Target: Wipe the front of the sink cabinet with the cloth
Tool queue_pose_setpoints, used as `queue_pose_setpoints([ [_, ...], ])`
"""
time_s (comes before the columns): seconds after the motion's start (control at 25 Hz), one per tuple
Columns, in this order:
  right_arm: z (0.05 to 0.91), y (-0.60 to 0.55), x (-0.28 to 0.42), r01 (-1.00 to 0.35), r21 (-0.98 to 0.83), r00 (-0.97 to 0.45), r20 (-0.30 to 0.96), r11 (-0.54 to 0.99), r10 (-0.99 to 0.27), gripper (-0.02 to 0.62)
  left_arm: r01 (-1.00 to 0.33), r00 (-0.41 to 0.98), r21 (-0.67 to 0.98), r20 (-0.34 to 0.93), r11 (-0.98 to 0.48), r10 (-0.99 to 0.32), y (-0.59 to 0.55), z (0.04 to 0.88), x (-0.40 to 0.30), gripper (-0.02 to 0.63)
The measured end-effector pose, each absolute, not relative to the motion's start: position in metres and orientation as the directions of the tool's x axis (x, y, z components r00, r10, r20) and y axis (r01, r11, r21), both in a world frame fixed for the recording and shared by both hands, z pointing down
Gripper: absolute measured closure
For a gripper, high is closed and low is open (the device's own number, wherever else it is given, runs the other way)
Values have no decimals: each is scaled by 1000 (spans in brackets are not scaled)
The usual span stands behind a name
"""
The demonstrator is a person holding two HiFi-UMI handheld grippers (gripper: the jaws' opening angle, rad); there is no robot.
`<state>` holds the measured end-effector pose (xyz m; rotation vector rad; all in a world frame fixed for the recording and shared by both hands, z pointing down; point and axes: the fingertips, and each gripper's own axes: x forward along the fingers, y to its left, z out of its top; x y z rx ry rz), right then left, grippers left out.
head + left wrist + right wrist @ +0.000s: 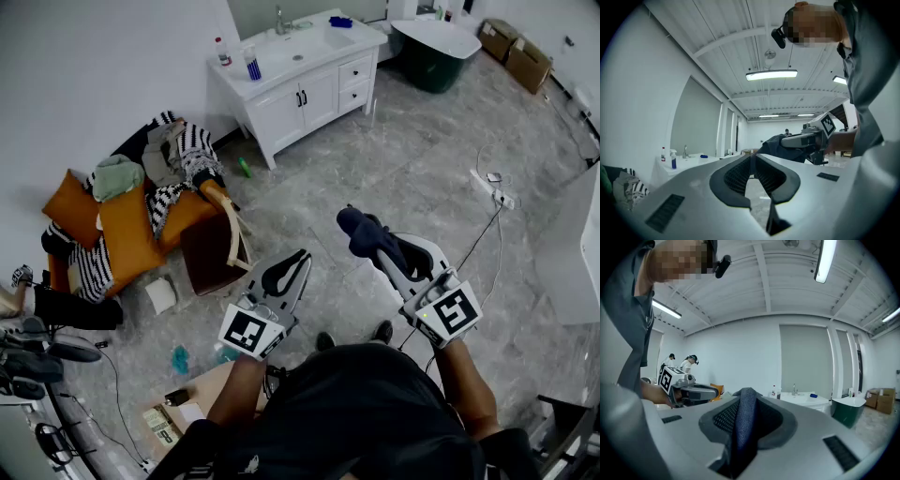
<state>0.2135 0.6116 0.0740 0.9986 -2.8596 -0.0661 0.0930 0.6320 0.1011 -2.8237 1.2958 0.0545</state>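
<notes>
The white sink cabinet (pixel 309 94) stands against the far wall, well away from both grippers across the grey floor. It also shows far off in the left gripper view (pixel 689 164) and the right gripper view (pixel 806 401). My right gripper (pixel 364 232) is shut on a dark blue cloth (pixel 370 234), which is pinched between its jaws (pixel 743 427) and bunches past the tips. My left gripper (pixel 298 261) is held beside it at the left, shut with nothing in it (pixel 752 157). From the left gripper view the cloth (pixel 776 143) hangs off the right gripper (pixel 806 138).
An orange sofa piled with clothes (pixel 122 225) and a wooden chair (pixel 225 239) stand at the left. A dark green tub (pixel 436 47) and cardboard boxes (pixel 516 52) are at the far right. A power strip with its cable (pixel 492 187) lies on the floor. Spray bottles (pixel 253 66) stand on the counter.
</notes>
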Motion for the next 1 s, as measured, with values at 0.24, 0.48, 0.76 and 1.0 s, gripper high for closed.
queue_pose_setpoints([
  [0.24,75,619,203,-623,81,-772,95,778,-628,506,-760,649,-6,-53,-650,-759,640,105,81,572],
  [0.48,77,619,198,-632,72,-763,115,772,-636,506,-752,657,3,-74,-659,-751,638,104,76,572],
  [0.76,71,613,201,-660,56,-744,85,749,-662,506,-742,667,14,-72,-670,-741,631,108,75,572],
  [1.0,80,591,234,-661,34,-745,87,750,-661,505,-739,672,26,-43,-673,-739,609,113,103,586],
])
